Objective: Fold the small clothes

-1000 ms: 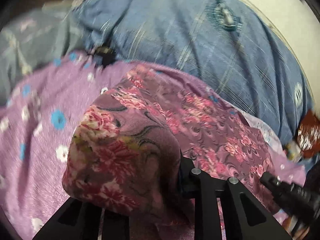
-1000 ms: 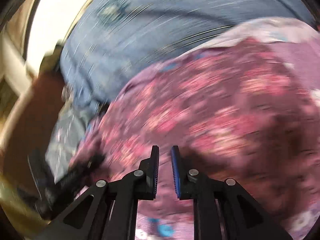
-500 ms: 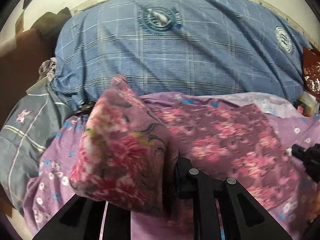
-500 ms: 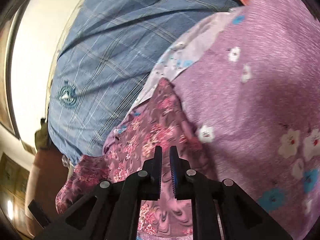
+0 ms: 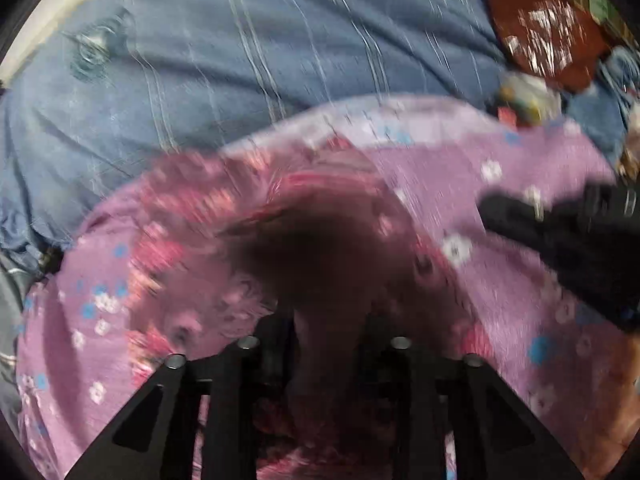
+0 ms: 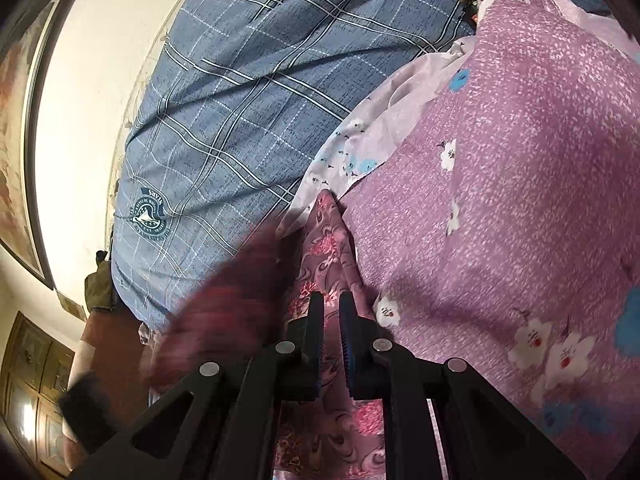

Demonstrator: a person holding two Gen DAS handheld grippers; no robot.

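A small maroon garment with pink flowers point(image 5: 280, 216) lies on a purple flowered sheet point(image 5: 500, 216). My left gripper point(image 5: 326, 332) is shut on a bunched fold of it, which hangs dark and blurred between the fingers. In the right wrist view the same garment point(image 6: 326, 256) runs under my right gripper point(image 6: 329, 312), whose jaws stand almost together just above the cloth; whether they pinch it is unclear. The lifted fold shows as a blurred maroon mass point(image 6: 224, 312) to the left. The right gripper shows as a dark blur point(image 5: 568, 236) in the left wrist view.
A blue plaid quilt point(image 6: 248, 92) is bunched behind the sheet against a white wall point(image 6: 92, 80). A red packet point(image 5: 544, 36) and small items lie at the far right. A wooden cabinet point(image 6: 32, 396) stands at the left.
My left gripper has swung to the right with the fold, which now hangs between the fingers. The right gripper has stayed low over the garment's edge.
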